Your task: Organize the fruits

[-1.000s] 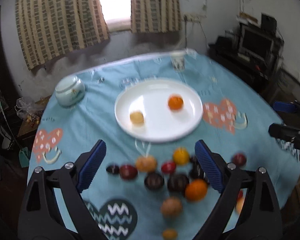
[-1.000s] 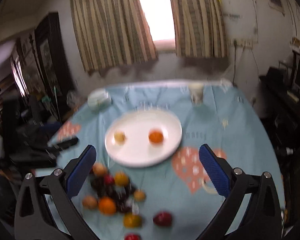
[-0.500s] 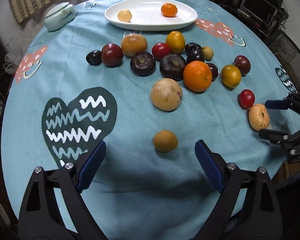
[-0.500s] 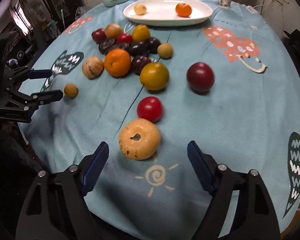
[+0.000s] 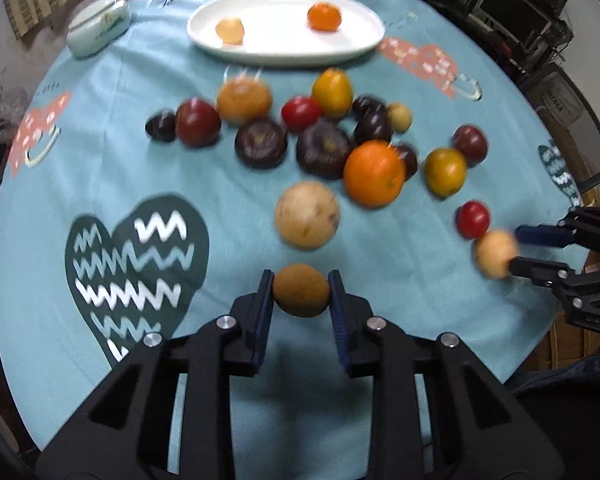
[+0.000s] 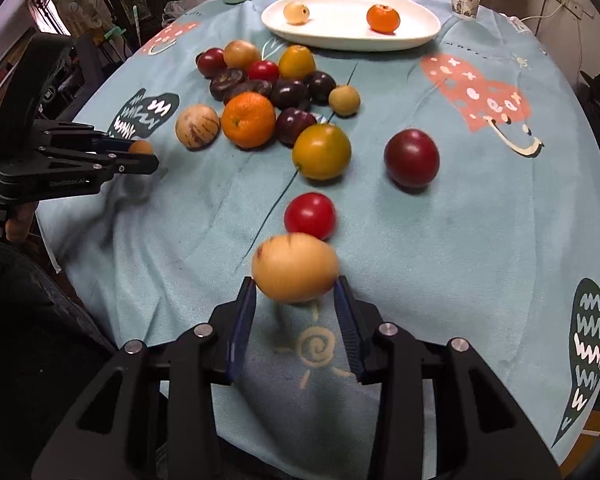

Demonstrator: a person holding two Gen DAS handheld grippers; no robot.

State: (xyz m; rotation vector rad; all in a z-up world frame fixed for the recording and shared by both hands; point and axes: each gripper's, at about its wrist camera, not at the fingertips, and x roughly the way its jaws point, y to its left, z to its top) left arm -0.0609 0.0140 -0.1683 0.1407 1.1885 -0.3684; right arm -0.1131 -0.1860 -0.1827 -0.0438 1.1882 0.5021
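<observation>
Left wrist view: the left gripper [image 5: 301, 289] now holds the small brown fruit [image 5: 300, 295] between its blue pads, close to the near edge of the table [image 5: 40, 200]. Half a second ago the jaws stood wide and this fruit lay free ahead of them. At the right edge the right gripper [image 5: 514, 250] pinches the pale yellow fruit [image 5: 495, 253], which before lay loose between its fingers. The white plate [image 5: 286, 46] at the far edge carries the same two fruits as before.

Right wrist view: the right gripper [image 6: 296, 286] grips the pale yellow fruit [image 6: 295, 268], blurred and now just before the red tomato [image 6: 310, 216]. Earlier the jaws were wide around it. At the left edge the left gripper [image 6: 142, 152] clamps the small brown fruit [image 6: 141, 146]. The pile of fruits [image 6: 268, 92] in the middle has not moved.
</observation>
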